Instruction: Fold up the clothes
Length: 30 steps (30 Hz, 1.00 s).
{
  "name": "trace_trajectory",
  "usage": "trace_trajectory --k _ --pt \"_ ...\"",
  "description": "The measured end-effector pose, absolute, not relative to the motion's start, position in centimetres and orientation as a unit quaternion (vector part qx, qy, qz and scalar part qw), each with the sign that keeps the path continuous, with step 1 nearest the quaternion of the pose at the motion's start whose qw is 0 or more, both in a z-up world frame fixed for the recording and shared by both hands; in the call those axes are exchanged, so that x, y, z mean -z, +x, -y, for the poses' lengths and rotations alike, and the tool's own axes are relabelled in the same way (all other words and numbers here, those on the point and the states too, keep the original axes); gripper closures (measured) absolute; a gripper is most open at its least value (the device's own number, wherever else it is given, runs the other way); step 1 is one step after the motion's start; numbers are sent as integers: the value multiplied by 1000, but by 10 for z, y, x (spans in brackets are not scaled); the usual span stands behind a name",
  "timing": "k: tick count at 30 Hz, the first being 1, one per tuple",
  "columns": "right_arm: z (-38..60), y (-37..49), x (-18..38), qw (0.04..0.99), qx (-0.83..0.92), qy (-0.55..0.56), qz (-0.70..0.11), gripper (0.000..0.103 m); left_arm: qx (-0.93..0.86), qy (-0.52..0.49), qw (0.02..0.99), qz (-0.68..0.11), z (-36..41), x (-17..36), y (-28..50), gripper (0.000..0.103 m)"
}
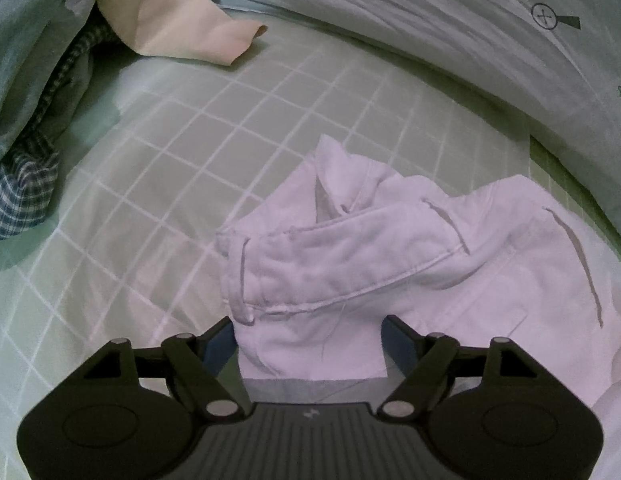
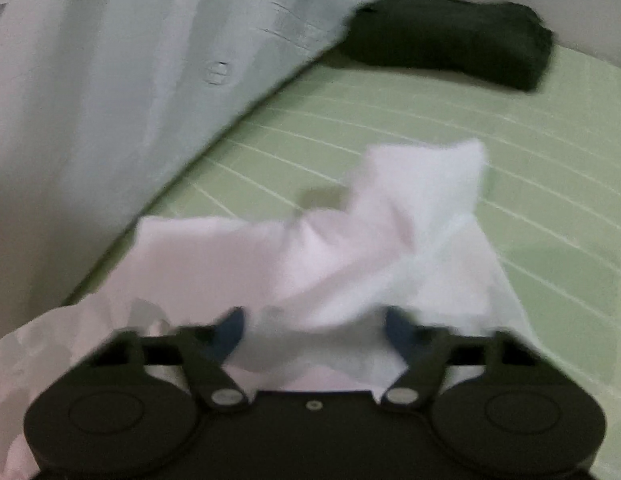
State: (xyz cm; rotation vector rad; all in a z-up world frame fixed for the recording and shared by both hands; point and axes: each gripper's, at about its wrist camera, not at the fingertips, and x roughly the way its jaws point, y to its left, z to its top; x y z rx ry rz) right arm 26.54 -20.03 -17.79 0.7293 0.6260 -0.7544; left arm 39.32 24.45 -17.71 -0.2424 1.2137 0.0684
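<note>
My left claw (image 1: pixel 309 344) stands spread around the crumpled white cotton trousers (image 1: pixel 374 248) on the green grid-patterned bed sheet (image 1: pixel 190 140). My right claw (image 2: pixel 314 332) is likewise spread, with white cloth between its fingers. I read no lettering, only a crossed-circle print on the pale quilt (image 1: pixel 544 16).

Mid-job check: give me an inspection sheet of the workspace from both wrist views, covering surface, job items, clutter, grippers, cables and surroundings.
Surface: green bed sheet with a white grid pattern, lying fairly flat.
Job's things: white garment, crumpled and not yet folded, with seams and slit openings showing; it lies on the sheet and reaches between the fingers of both grippers.
Clutter: checked fabric and a peach cloth at the far left; a folded dark item at the far end of the bed.
Grippers: left gripper open, garment between its fingers; right gripper open over the garment, view blurred.
Cables: nothing seen.
Surroundings: pale bedding along the bed's edge.
</note>
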Motion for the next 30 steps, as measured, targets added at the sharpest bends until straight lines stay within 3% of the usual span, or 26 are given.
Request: trace_trajectory --k 4,9,12,18,20,21,24,27,30 --pt "215 271 162 825 333 351 -292 90 -27 -109 815 -569 -244 180 393 21" --pt "240 272 132 834 291 398 -245 95 -12 -101 815 -570 -242 182 395 15" --pt "244 289 83 873 267 355 -201 96 0 -87 817 -570 -236 184 396 10" --pt "236 307 79 886 283 284 -234 95 36 -67 823 -562 -212 185 394 9" --pt "233 312 78 888 288 261 -245 80 36 -75 824 -561 -205 184 394 12" --pt "232 315 77 889 291 249 -250 65 35 -78 824 -560 -203 183 394 14" --pt "228 324 76 892 297 213 -267 57 51 -79 836 -541 -199 169 391 18" --pt "224 332 74 893 304 176 -283 27 65 -69 850 -518 -197 152 390 21" --pt "211 333 79 902 273 173 -285 23 90 -61 864 -491 -191 134 394 25"
